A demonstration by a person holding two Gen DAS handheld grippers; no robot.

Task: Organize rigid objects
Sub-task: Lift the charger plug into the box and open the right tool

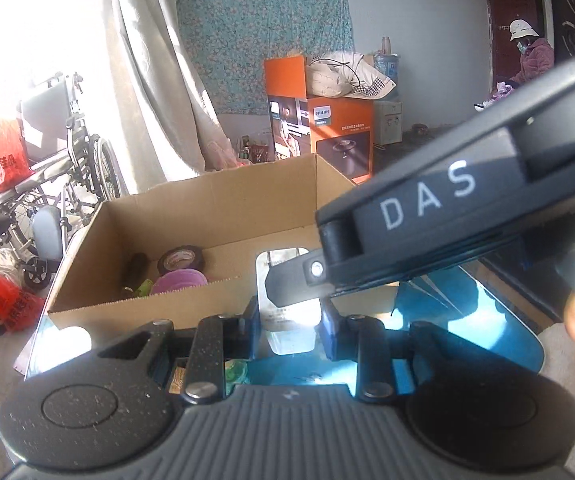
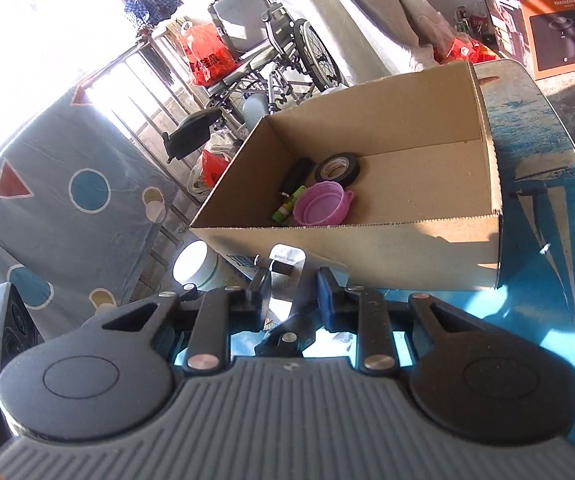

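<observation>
Both sets of fingers grip one clear packet (image 1: pixel 287 312): left gripper (image 1: pixel 289 316) and right gripper (image 2: pixel 293 292) pinching it between their pads, cardboard box (image 2: pixel 367 240) just beyond.

Cardboard box (image 2: pixel 367 236): open top, nothing over it, free entry from above. Right half of its floor bare; left rear corner taken up by a black tape roll (image 2: pixel 337 167), a pink collapsible bowl (image 2: pixel 321 203), a green item (image 2: pixel 287 208) and a dark handle (image 2: pixel 296 176) (packed close together). Near wall stands between both grippers and the box interior. Desk (image 2: pixel 543 200): bare blue strip to the right of the box, passable. White jar (image 2: pixel 199 266): just left of the box's near corner, narrows that side. Right gripper (image 1: pixel 447 216): crosses the left wrist view, blocking the right approach.
</observation>
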